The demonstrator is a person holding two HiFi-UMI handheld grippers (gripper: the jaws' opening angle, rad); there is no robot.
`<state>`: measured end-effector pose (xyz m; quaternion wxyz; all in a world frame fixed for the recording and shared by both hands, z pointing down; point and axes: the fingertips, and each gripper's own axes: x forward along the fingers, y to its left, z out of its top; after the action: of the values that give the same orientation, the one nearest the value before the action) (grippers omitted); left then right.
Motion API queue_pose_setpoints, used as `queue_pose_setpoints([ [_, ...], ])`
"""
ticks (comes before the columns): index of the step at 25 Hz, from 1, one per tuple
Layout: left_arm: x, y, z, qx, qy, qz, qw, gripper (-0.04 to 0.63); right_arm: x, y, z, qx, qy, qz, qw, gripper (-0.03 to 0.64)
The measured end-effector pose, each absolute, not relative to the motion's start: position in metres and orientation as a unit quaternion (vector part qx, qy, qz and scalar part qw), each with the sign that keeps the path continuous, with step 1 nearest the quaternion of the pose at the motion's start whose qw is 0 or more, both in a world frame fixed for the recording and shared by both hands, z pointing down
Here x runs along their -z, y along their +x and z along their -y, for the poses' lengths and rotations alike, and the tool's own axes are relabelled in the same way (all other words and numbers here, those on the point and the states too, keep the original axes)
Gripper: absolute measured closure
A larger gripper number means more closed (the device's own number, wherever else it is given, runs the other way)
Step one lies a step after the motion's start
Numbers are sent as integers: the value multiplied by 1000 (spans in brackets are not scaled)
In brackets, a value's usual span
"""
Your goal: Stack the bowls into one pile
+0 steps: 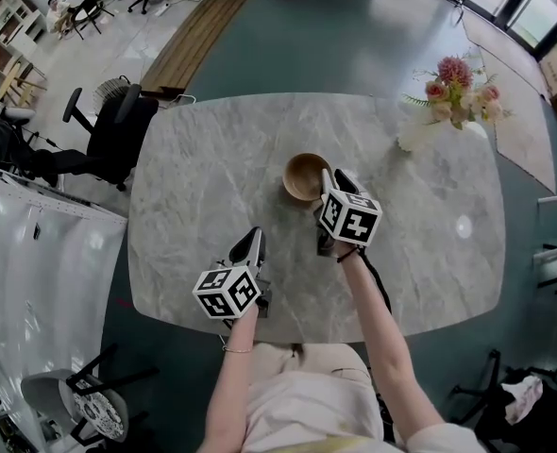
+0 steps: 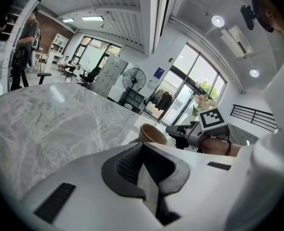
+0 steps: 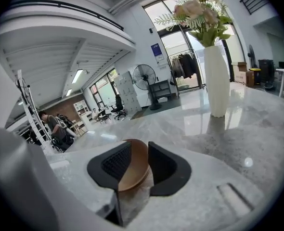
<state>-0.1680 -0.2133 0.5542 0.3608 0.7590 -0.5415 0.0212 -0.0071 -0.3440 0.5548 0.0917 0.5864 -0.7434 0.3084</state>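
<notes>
Bowls (image 1: 305,176) sit nested, mouths up, near the middle of the marble table (image 1: 194,168), and they lie straight ahead of the right gripper (image 1: 334,183), whose tips reach the pile's near-right rim. In the right gripper view that rim stands between its jaws, which are spread wider than the wall is thick; the pads do not seem to press on it, though the wide-angle lens makes this hard to judge. Being round, the pile offers no long axis to line up with, so any coming move turns only on that rim and the gap around it. The left gripper (image 1: 251,245) is well back toward the person, its jaws pressed together on nothing, with the pile ahead and to its right. How many bowls are nested cannot be counted: only layered rims show, and the right jaws cover part of them.
</notes>
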Motion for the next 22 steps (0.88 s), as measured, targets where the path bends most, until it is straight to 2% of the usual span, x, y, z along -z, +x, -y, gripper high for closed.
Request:
queue_pose_setpoints([
  [8,-530,-156,210,-19,778,540,321,595,-536,-6,318,-286,548,781,88,541],
  [11,-521,-155,205,-16,782,542,307,595,-528,-1,306,-277,542,789,81,583],
  [16,-501,-152,199,-6,789,546,283,595,-510,9,286,-269,527,804,63,609],
  [22,-481,-151,189,-1,796,550,253,595,-486,18,263,-258,500,826,32,609],
])
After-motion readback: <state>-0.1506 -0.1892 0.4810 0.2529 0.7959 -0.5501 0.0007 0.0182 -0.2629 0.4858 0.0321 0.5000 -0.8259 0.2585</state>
